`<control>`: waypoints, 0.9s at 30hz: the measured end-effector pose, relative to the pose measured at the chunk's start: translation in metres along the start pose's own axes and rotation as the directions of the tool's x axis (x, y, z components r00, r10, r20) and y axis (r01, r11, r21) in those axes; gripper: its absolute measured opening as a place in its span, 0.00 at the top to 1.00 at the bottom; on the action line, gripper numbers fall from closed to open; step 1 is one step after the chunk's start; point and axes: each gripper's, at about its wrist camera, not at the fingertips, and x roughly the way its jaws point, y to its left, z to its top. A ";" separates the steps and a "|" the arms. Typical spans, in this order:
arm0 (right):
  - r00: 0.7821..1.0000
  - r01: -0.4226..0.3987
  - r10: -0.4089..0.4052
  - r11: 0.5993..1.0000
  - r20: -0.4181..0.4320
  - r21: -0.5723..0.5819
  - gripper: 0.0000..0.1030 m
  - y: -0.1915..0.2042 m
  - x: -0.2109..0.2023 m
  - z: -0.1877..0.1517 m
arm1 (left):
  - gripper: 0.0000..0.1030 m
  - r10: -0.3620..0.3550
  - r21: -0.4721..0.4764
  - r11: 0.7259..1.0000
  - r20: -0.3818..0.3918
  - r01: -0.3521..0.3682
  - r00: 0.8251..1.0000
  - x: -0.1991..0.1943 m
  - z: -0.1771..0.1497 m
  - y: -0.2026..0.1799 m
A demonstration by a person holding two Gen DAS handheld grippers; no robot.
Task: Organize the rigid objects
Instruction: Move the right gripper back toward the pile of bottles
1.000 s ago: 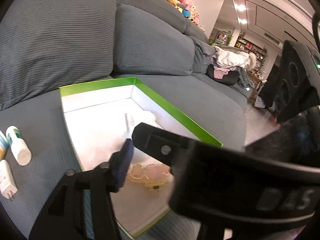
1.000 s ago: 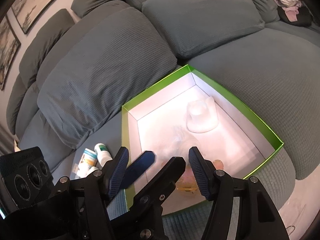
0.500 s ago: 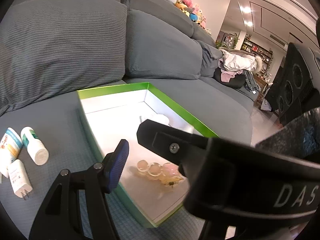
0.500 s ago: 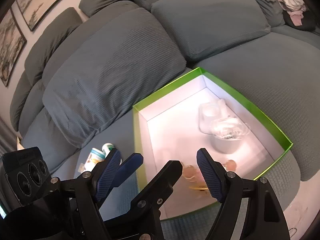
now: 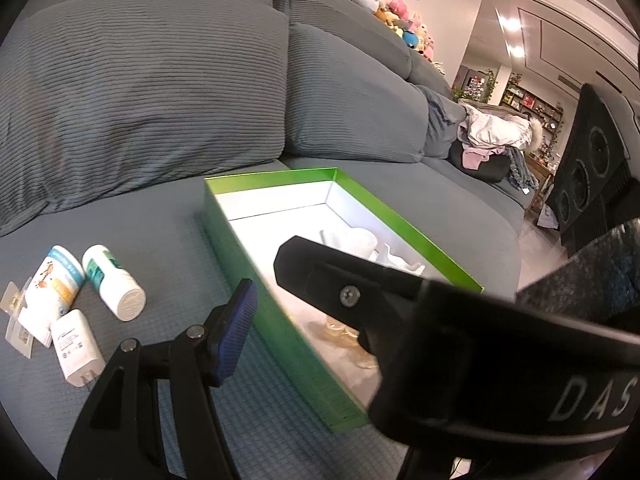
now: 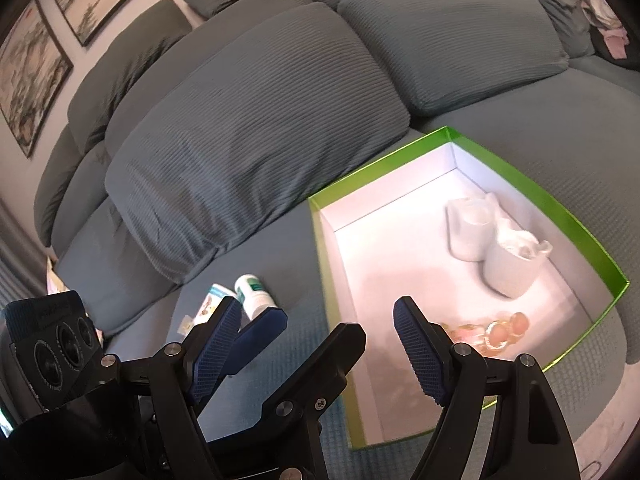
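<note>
Both tongs empty above the sofa, jaws apart.
White bottle lies at nine o'clock of the green box; light, stiff, likely slick, so grip across its middle.

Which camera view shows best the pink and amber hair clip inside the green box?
The right wrist view: the hair clip lies unobstructed on the white floor of the green box. In the left wrist view, only a small amber part shows; a black gripper finger covers the rest.

Both wrist cams look obliquely down at the sofa seat, close; both share the green box.
</note>
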 end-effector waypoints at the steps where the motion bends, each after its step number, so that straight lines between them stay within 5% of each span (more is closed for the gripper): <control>1: 1.000 -0.001 0.001 1.000 0.001 0.000 0.22 0.002 0.001 -0.001 | 0.41 0.007 0.000 1.000 0.002 -0.007 1.000 -0.002 0.000 0.002; 27: 0.995 -0.086 0.084 0.996 -0.058 -0.036 0.22 0.052 0.033 -0.016 | 0.41 0.138 -0.053 0.989 -0.001 -0.138 0.990 -0.032 -0.008 0.048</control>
